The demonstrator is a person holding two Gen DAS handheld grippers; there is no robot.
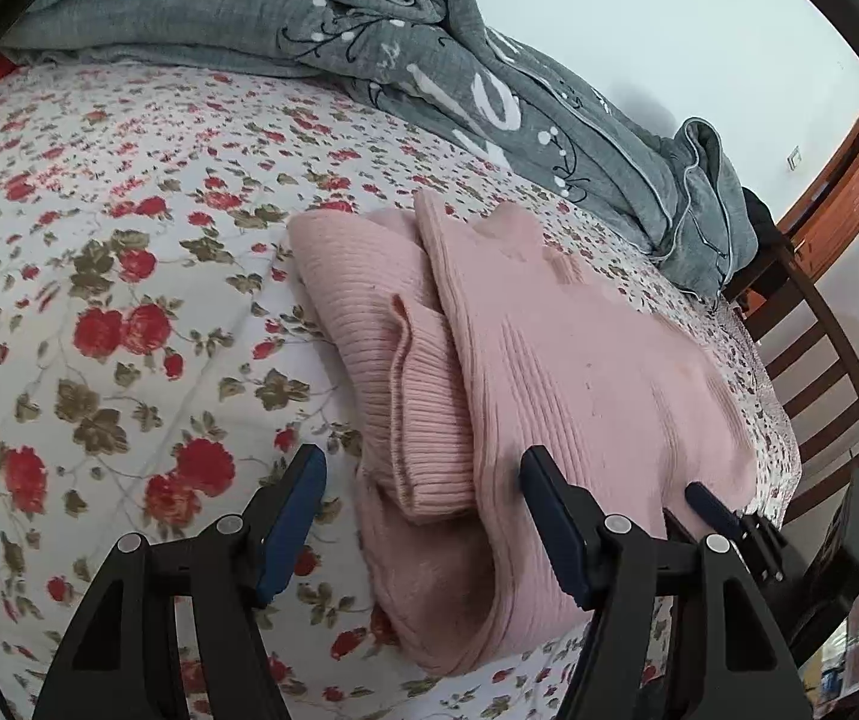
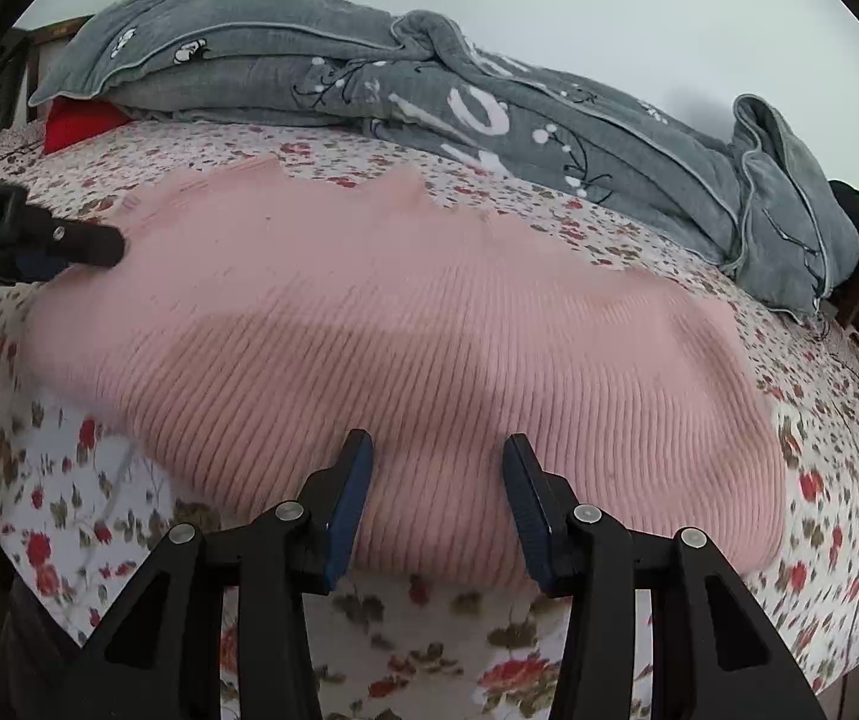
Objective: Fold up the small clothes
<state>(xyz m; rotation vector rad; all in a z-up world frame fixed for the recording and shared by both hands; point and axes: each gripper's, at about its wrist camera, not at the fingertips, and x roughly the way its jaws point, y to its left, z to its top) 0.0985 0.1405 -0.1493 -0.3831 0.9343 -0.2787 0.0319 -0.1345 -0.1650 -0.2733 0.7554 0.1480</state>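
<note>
Sweater, pink ribbed knit, lies partly folded on the bed, on the floral sheet. In the left wrist view one sleeve is folded across the body, its cuff end near the camera. In the right wrist view the body spreads wide across the sheet; far edge is motion-blurred, so detail there is unreadable.

Left gripper: jaws apart, hovering at the near edge of the sweater. Right finger sits over the knit, left finger over bare sheet. Cuff lies in the gap between them, but neither pad presses on it. Released, nothing held.

Right gripper: jaws apart, narrower gap than the left. Both fingers sit over the near hem of the sweater. Fabric lies flat between them, no bunching or pinch visible. Released, nothing held.

Each gripper shows in the other's view: left one at the sweater's left edge in the right wrist view, right one at the lower right in the left wrist view.

Grey quilt with white print is heaped along the far side of the bed, apart from the sweater. Wooden chair stands beside the bed on the right.
</note>
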